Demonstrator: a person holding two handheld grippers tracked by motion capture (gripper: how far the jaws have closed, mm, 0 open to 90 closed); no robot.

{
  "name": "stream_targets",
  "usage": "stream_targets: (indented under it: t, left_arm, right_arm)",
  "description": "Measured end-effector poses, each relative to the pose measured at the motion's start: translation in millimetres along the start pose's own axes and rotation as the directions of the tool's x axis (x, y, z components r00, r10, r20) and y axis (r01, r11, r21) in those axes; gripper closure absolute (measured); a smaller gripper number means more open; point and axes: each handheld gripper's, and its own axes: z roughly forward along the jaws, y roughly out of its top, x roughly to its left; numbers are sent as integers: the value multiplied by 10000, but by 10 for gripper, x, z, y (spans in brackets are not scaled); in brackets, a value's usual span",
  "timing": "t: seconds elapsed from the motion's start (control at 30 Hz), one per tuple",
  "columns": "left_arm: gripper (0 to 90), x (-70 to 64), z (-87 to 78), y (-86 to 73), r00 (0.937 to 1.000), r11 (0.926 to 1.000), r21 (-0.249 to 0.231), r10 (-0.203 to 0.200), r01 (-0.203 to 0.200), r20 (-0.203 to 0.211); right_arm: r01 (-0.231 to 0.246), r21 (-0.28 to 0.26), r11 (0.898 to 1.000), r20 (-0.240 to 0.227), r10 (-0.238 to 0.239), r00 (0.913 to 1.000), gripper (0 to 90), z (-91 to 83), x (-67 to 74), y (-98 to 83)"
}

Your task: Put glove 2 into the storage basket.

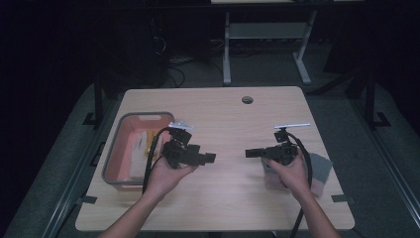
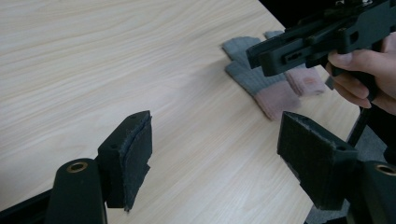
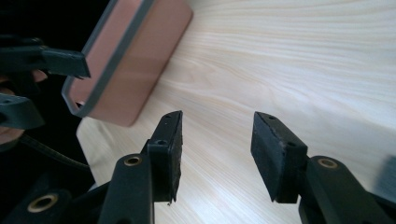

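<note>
Dim room, pale wooden table [image 1: 228,119]: both grippers hover empty, jaws apart. Grey-and-pink socks [image 2: 268,79] lie under the right gripper [image 1: 250,153]; the pink bin [image 1: 115,148] waits beside the left gripper [image 1: 210,158]. Sorting looks barely begun.

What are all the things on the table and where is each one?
Table: one, light wood, under everything.
Bin: one, pink with a grey rim, on the table's left side; something yellowish lies inside, too dim to name.
Socks: two as far as I can tell, grey with pink ends, lying side by side near the table's right edge.
Hole: one, dark, round, near the table's far edge.
Left gripper: one, black, open, holding nothing, beside the bin.
Right gripper: one, black, open, holding nothing, above the socks.
</note>
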Motion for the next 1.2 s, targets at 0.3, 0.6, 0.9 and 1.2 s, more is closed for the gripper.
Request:
stream_targets:
  t: [0.3, 0.6, 0.9, 1.2]
  left_arm:
    - [266, -149, 211, 20, 9992, 9999, 19, 118, -119, 386]
    - [266, -257, 431, 9, 9966, 9994, 102, 314, -323, 762]
    - [265, -407, 633, -19, 9902, 9987, 84, 490, -506, 1308]
    - [265, -468, 761, -37, 9878, 9980, 175, 581, -612, 1447]
  right_arm:
    - [-190, -192, 9996, 254, 195, 9995, 524, -224, -147, -125]
    - [-343, -346, 9988, 806, 370, 9961, 516, -483, -311, -251]
    - [-163, -393, 9991, 1736, 229, 9846, 530, -728, -421, -391]
    - [287, -244, 9993, 2909, -204, 9565, 551, -943, -513, -514]
